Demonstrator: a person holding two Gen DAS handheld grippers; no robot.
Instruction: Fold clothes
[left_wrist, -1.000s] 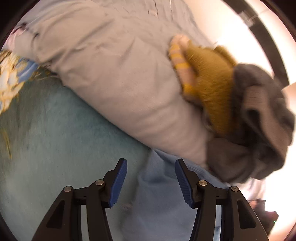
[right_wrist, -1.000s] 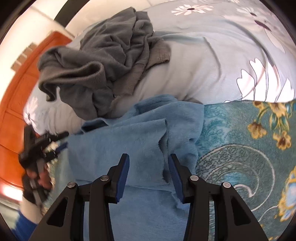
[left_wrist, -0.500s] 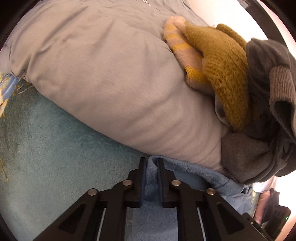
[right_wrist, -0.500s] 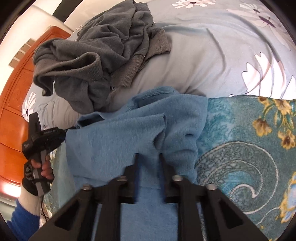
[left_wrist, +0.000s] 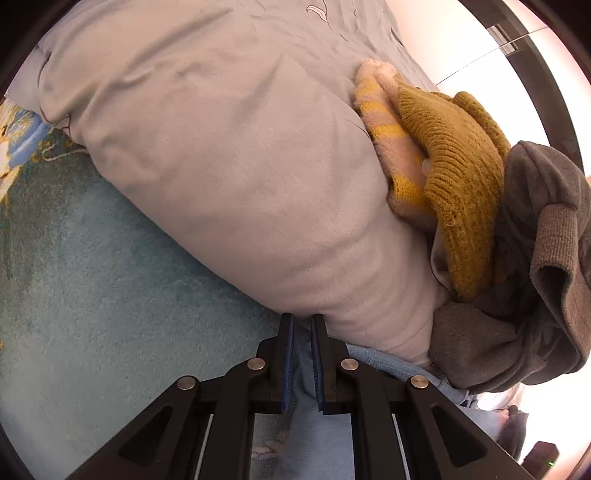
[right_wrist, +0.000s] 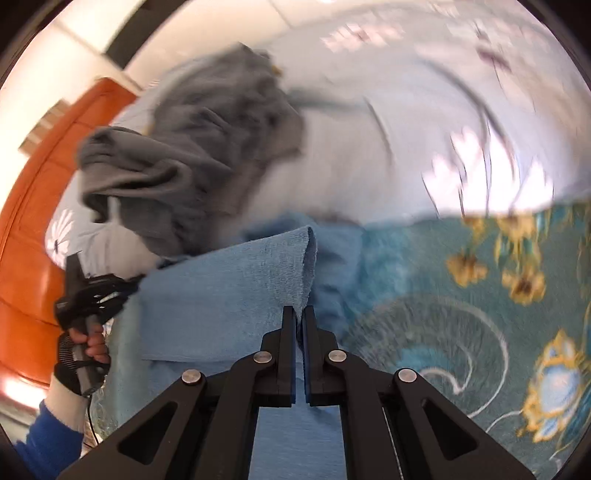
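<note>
A: Beyond both sets of jaws the pale grey floral duvet (left_wrist: 229, 177) is seen bulging across the teal patterned plush blanket (right_wrist: 443, 332), with a crumpled dark grey knit sweater (right_wrist: 192, 177) heaped on it, up and left of the right jaws.

B: And the soft light-blue fleece garment (right_wrist: 229, 295) is now being lifted. A second ago it lay slack under open fingers; its right edge is now raised as a taut fold just ahead of the right jaws.

A: The right gripper (right_wrist: 299, 317) is seen closed to a sliver, the fleece edge pinched between the pads. The left gripper (left_wrist: 303, 328) is likewise clamped on blue cloth, pressed against the duvet's lower bulge.

B: Half a second back the pinches were already made; the motion blur now suggests the right side is being swung.

A: A mustard-yellow knit sweater (left_wrist: 461, 184) and a pink-and-yellow striped knit piece (left_wrist: 388, 122) are left waiting, up and right of the left jaws.

B: A two-cornered hold is judged secured, so the garment can be spread or folded.
</note>
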